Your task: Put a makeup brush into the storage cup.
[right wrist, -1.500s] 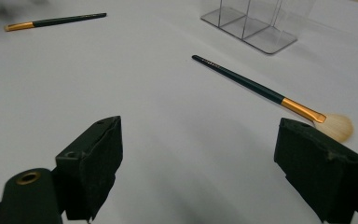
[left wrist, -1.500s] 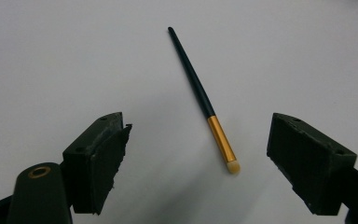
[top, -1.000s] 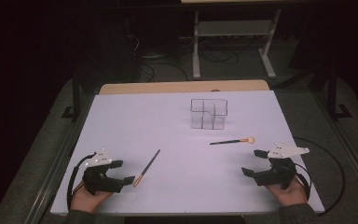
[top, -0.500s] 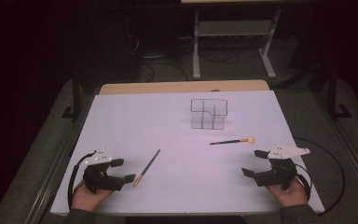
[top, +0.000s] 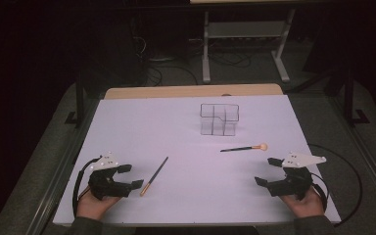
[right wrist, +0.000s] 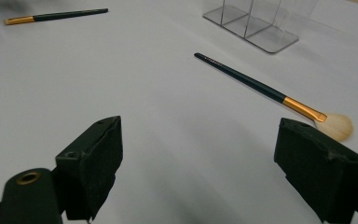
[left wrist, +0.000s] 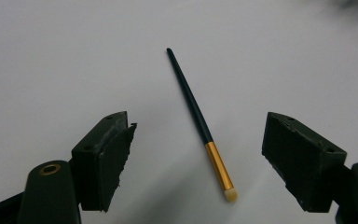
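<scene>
Both claws sit at the near edge of the white table [top: 127, 127], and I read each as spread wide with nothing between the jaws. My left gripper [top: 129, 177] rests at the near left, the hand [top: 94, 206] behind it partly cut off by the bottom of the high view. Just right of it lies a thin brush [top: 153, 176], its gold ferrule and small pale tip toward me and its dark handle running away to the far right. In the left gripper view that thin brush [left wrist: 199, 122] lies on the table in the gap between the open jaws, touching neither.

My right gripper [top: 267, 171] rests at the near right, and its hand [top: 303, 203] is also clipped by the frame. Beyond it, a little farther out, lies a fan brush [top: 245, 147], bristles pointing right. In the right gripper view the right jaw block covers part of those bristles [right wrist: 336, 126], which look blurred.

Farther still, near the middle, stands a clear organizer [top: 218, 119]; its walls are faint, so I cannot count the compartments for sure. In the right gripper view its top is cut off.
</scene>
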`<move>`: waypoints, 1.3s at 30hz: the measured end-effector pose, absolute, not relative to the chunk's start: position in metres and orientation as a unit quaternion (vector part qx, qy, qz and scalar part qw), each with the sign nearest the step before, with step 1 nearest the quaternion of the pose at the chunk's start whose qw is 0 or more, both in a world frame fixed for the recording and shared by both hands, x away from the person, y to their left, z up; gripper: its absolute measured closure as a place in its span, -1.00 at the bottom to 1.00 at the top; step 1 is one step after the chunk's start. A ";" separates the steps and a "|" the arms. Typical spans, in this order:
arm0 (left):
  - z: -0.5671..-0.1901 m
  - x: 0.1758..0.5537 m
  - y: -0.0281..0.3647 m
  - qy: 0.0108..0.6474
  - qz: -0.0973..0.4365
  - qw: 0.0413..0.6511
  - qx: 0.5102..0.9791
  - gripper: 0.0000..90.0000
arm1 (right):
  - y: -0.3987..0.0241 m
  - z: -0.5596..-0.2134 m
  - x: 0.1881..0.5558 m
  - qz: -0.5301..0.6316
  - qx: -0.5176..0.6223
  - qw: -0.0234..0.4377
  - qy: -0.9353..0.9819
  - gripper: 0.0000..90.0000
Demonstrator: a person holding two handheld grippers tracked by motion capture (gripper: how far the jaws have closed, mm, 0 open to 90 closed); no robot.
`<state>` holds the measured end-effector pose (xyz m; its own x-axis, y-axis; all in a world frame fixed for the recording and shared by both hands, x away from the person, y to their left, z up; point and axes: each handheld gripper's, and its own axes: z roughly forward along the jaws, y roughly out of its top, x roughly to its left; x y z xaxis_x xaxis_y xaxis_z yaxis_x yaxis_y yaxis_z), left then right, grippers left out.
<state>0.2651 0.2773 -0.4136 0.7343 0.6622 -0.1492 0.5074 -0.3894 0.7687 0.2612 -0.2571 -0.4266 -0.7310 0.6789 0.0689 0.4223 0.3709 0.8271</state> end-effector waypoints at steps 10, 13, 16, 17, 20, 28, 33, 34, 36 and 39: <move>-0.412 0.270 0.272 0.352 0.088 0.429 0.827 -0.45 | -0.260 -0.426 0.258 0.445 0.338 0.149 0.816 -0.68; -0.411 0.271 0.271 0.352 0.088 0.428 0.828 -0.43 | -0.260 -0.426 0.258 0.446 0.338 0.151 0.815 -0.68; -0.410 0.272 0.270 0.353 0.088 0.429 0.827 -0.41 | -0.260 -0.426 0.258 0.445 0.337 0.150 0.816 -0.68; -0.410 0.272 0.270 0.352 0.089 0.428 0.828 -0.41 | -0.259 -0.426 0.258 0.445 0.338 0.149 0.816 -0.68; -0.409 0.273 0.270 0.354 0.089 0.429 0.826 -0.40 | -0.259 -0.426 0.258 0.442 0.339 0.148 0.817 -0.68; -0.407 0.275 0.268 0.357 0.092 0.426 0.826 -0.35 | -0.258 -0.426 0.259 0.442 0.335 0.152 0.818 -0.67; -0.406 0.279 0.263 0.361 0.089 0.421 0.828 -0.31 | -0.258 -0.426 0.260 0.442 0.338 0.151 0.817 -0.67; -0.406 0.280 0.262 0.358 0.091 0.419 0.829 -0.31 | -0.258 -0.426 0.260 0.440 0.339 0.149 0.818 -0.67; -0.406 0.281 0.259 0.355 0.088 0.414 0.833 -0.30 | -0.258 -0.427 0.261 0.440 0.339 0.149 0.818 -0.67; -0.404 0.283 0.254 0.348 0.089 0.409 0.839 -0.28 | -0.257 -0.427 0.263 0.439 0.338 0.148 0.819 -0.67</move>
<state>0.2832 0.2535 -0.4036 0.7420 0.6567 -0.1350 0.5105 -0.4229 0.7487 0.2632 -0.2574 -0.4272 -0.7274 0.6841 0.0546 0.4241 0.3855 0.8195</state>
